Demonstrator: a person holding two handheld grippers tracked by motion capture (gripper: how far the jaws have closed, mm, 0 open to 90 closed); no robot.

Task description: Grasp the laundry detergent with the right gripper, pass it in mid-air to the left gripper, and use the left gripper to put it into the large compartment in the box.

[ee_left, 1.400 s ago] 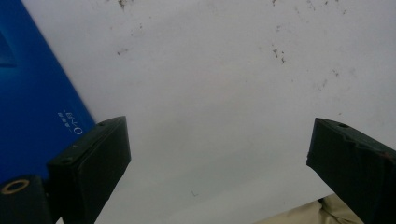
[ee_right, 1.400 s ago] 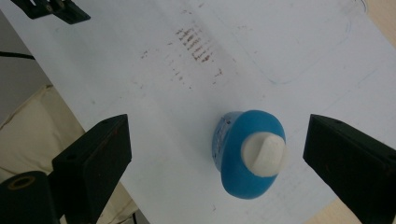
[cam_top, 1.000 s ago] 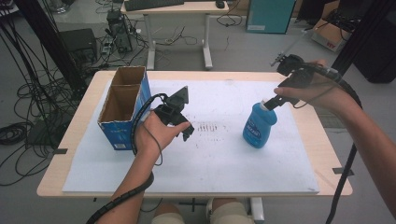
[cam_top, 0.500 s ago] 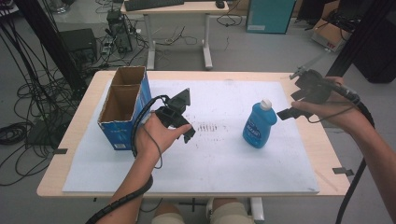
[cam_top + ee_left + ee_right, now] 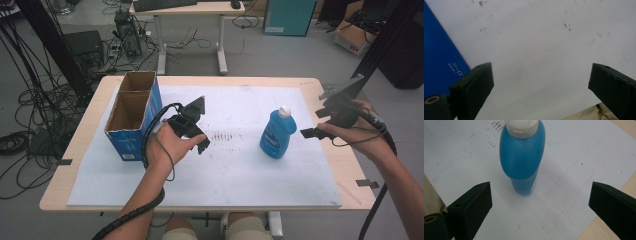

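One blue bottle [image 5: 277,134] – upright | one box [image 5: 131,114] | two grippers – left gripper [image 5: 540,91], right gripper [image 5: 540,211] – both agape

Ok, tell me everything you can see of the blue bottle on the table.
The blue bottle stands upright on the white sheet at the table's right half. It looks like glossy plastic, with a flattened body that swells at the shoulders and narrows toward the base, topped by a white cap. A label with pale lettering faces the person; its words are too small to read. Nothing touches it except the sheet below. The right gripper hangs just beside it, jaws wide apart, and the bottle stands ahead of them, not between them.
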